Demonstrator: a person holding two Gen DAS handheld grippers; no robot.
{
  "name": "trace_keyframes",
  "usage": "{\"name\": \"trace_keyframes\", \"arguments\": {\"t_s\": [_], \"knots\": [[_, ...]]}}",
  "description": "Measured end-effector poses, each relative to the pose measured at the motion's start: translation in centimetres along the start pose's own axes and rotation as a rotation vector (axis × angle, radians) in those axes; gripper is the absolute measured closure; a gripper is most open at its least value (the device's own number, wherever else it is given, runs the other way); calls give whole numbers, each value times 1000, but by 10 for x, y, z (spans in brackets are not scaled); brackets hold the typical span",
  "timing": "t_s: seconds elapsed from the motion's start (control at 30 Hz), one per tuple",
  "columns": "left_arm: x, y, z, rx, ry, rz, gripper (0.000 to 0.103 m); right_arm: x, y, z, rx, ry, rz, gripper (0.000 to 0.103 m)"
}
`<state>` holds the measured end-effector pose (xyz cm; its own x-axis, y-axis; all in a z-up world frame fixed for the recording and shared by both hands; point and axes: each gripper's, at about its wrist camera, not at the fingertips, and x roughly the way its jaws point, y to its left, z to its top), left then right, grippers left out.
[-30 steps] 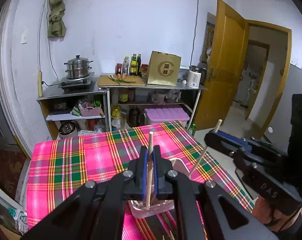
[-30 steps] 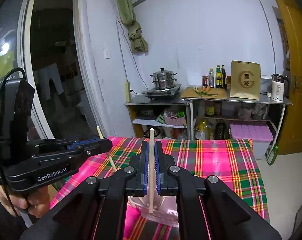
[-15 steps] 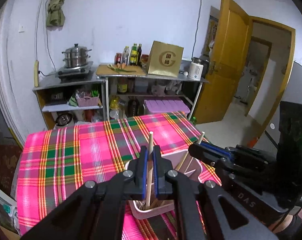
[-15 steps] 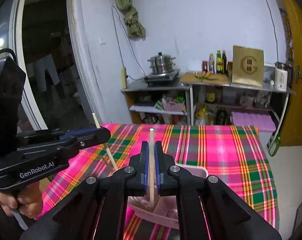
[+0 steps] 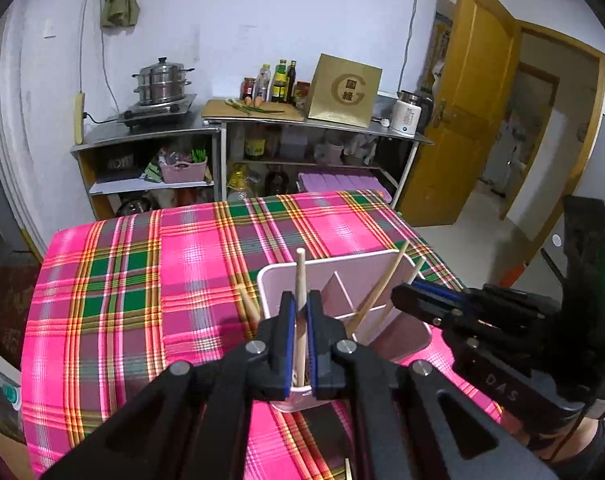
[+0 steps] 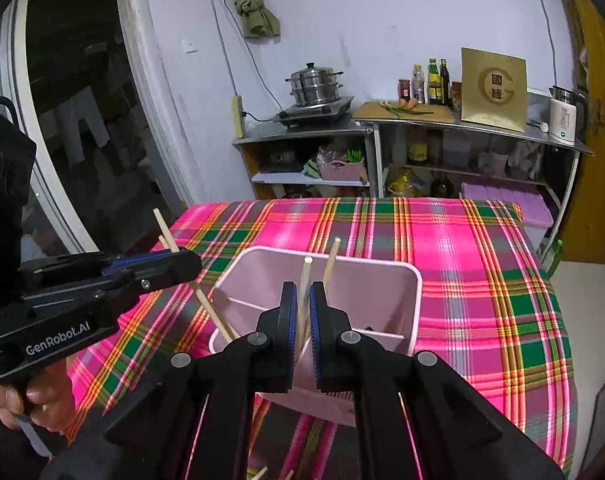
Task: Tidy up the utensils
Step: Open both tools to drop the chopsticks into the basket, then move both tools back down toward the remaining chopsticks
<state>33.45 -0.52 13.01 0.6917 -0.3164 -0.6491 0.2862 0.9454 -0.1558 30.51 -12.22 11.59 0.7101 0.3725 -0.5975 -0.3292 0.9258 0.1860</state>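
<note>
the surface point(image 5: 150, 280) wears a pink and green plaid cloth, and a pale pink divided holder point(image 6: 366, 280) stands on it. the left claw point(image 5: 301, 312) is clenched on a wooden chopstick point(image 5: 300, 280), lower end inside the holder. the right claw point(image 6: 302, 312) has just been easing apart; another chopstick point(image 6: 304, 284) stands blurred between its jaws, over the holder. more chopsticks lean inside.

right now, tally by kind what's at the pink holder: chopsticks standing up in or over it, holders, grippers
chopsticks: 4
pink holder: 1
grippers: 2, the left gripper and the right gripper, whose jaws have just been opening with a chopstick between them
total: 7
</note>
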Motion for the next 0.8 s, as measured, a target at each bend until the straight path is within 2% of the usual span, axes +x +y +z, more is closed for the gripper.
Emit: {"name": "trace_keyframes", "arguments": {"t_s": [0.03, 0.07, 0.17, 0.47, 0.8], "knots": [[-1, 1, -2, -8, 4, -4, 94, -2, -1, -2, 2, 1, 3, 85], [-2, 2, -3, -14, 6, -8, 90, -3, -1, -4, 3, 0, 5, 82], [-9, 1, -11, -14, -8, 0, 81, -12, -2, -10, 7, -6, 4, 81], [-49, -3, -55, -22, -63, -2, 80, -60, -4, -44, 31, -50, 2, 81], [-92, -20, -123, -13, -96, 10, 80, -127, 12, -109, 22, -104, 14, 81]]}}
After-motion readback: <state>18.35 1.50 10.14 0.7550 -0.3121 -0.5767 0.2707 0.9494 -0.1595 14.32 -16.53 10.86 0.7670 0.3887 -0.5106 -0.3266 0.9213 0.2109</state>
